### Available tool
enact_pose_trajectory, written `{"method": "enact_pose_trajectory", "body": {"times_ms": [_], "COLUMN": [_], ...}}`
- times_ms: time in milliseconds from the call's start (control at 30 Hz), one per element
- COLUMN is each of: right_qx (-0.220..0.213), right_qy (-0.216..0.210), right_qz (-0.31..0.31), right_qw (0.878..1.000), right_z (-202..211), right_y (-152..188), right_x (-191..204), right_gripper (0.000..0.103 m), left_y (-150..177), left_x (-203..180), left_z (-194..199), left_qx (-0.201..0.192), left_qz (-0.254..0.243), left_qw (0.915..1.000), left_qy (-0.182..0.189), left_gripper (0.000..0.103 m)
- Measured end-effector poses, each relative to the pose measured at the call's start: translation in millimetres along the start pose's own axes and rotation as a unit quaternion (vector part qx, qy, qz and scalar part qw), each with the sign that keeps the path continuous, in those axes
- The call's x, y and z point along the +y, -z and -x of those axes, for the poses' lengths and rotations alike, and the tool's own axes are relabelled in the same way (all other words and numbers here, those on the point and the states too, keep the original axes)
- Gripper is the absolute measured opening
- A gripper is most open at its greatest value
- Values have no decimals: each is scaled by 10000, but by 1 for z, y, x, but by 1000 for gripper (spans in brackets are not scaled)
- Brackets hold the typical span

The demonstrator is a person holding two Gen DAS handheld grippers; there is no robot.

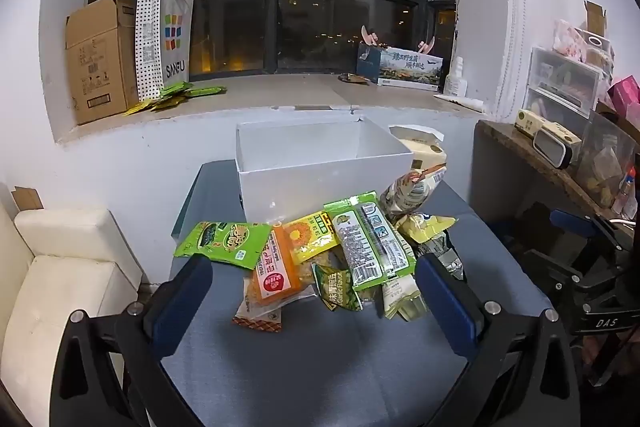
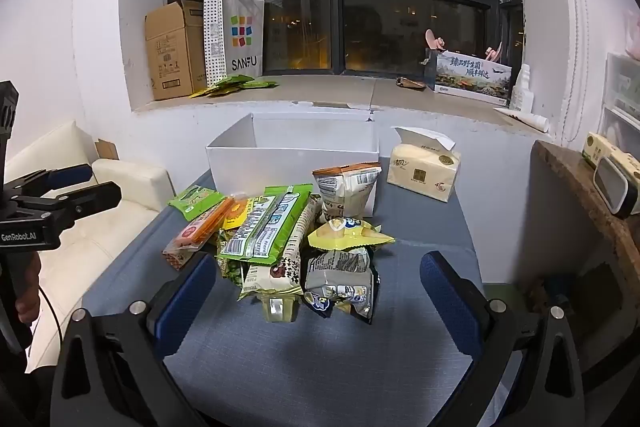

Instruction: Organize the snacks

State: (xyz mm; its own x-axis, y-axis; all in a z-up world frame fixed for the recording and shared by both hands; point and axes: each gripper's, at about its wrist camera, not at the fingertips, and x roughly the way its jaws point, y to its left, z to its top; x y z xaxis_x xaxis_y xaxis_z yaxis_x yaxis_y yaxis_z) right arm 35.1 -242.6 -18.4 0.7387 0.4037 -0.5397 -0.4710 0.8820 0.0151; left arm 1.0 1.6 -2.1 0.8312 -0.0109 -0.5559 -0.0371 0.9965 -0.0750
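A heap of snack packets lies on the blue-grey table, in front of an open white box that shows nothing inside. In the left wrist view I see a green packet, an orange packet and a long green-and-white packet. My left gripper hovers open just short of the heap, nothing between its fingers. In the right wrist view the heap shows a grey packet and a yellow packet. My right gripper is open, its blue fingers either side of the heap's near edge.
A tissue pack stands right of the white box. The window sill behind holds a cardboard box, a paper bag and several green packets. A white sofa is at left, a cluttered shelf at right.
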Motion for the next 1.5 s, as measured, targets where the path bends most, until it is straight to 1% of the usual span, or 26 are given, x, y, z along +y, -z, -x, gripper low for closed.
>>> {"method": "enact_pose_trajectory", "body": {"times_ms": [100, 200, 300, 333, 600, 700, 800, 1500], "right_qx": [-6, 0, 6, -57, -22, -20, -18, -14], "right_qy": [49, 71, 80, 36, 46, 42, 48, 27], "right_qz": [25, 3, -10, 2, -40, -41, -59, -96], "right_qw": [10000, 10000, 10000, 10000, 10000, 10000, 10000, 9999], "right_z": [0, 0, 1, 8, 4, 3, 3, 4], "right_y": [0, 0, 0, 1, 1, 2, 2, 2], "right_x": [0, -1, -1, -3, -2, -2, -2, -3], "right_gripper": [103, 103, 103, 103, 103, 103, 103, 103], "left_y": [1, 1, 1, 2, 3, 2, 2, 2], "left_x": [-3, -5, -7, -8, -10, -9, -10, -11], "left_z": [0, -2, 4, 4, 4, 4, 5, 4], "left_qx": [-72, -3, -26, -22, 4, 34, 33, 71], "left_qz": [-36, -48, -101, -112, -181, -151, -186, -196], "left_qw": [10000, 10000, 9999, 9999, 9998, 9999, 9998, 9998], "left_qy": [10, 22, -28, -39, -46, 27, -15, -5], "left_gripper": [103, 103, 103, 103, 103, 103, 103, 103]}}
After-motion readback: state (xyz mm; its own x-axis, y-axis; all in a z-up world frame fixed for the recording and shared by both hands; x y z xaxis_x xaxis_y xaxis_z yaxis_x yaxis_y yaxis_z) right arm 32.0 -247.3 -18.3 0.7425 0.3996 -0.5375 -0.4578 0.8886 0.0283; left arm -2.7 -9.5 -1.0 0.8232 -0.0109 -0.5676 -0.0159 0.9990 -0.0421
